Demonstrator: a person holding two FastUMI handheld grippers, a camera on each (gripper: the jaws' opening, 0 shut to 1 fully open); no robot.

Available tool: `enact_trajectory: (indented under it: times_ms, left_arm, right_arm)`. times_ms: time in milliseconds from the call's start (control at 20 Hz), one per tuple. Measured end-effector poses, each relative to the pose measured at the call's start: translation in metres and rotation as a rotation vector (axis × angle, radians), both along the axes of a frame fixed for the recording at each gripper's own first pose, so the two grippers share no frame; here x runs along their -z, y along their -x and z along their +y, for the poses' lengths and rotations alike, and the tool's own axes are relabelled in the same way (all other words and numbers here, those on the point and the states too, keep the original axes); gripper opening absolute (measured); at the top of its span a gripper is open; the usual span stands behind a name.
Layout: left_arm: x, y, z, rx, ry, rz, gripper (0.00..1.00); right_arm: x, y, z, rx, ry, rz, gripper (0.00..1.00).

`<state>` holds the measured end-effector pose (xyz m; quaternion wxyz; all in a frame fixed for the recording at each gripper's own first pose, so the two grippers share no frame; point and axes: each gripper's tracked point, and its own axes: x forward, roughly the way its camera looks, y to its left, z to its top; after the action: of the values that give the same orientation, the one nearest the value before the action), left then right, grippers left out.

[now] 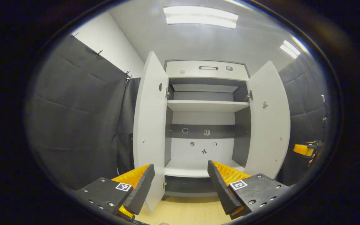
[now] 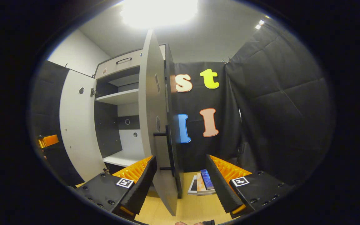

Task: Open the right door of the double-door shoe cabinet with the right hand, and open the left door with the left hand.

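Since both doors already stand swung out, the main risk is a knock: the right tongs (image 2: 180, 184) gape wide and empty astride the right door (image 2: 150, 103), whose edge and black handle (image 2: 170, 150) sit between the fingers, so a sideways drift would push it back. The left tongs (image 1: 180, 186) are wide and empty too, near the left door (image 1: 150, 125). The shoe cabinet (image 1: 206, 70) stands upright, tall axis vertical, open front facing the near side.

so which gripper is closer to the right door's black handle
Right. The right gripper straddles the right door edge beside the handle; the left gripper sits by the left door.
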<state>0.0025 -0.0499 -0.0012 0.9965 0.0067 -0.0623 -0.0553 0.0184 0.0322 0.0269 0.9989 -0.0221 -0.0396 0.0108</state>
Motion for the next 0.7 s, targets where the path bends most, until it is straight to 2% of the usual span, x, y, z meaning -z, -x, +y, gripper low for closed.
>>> enact_trajectory:
  times_ms: [250,400,700]
  left_arm:
    - [0.014,0.012,-0.026,-0.002,-0.060,0.038,0.99]
    - [0.017,0.012,-0.026,0.009,-0.074,0.055,0.99]
    - [0.034,0.009,-0.001,-0.015,-0.085,0.078,0.98]
  right_arm:
    - [0.014,0.004,-0.025,0.022,0.003,0.031,0.98]
    - [0.027,0.004,-0.032,0.055,-0.018,0.065,0.98]
    - [0.017,0.000,-0.005,0.094,-0.044,0.049,0.98]
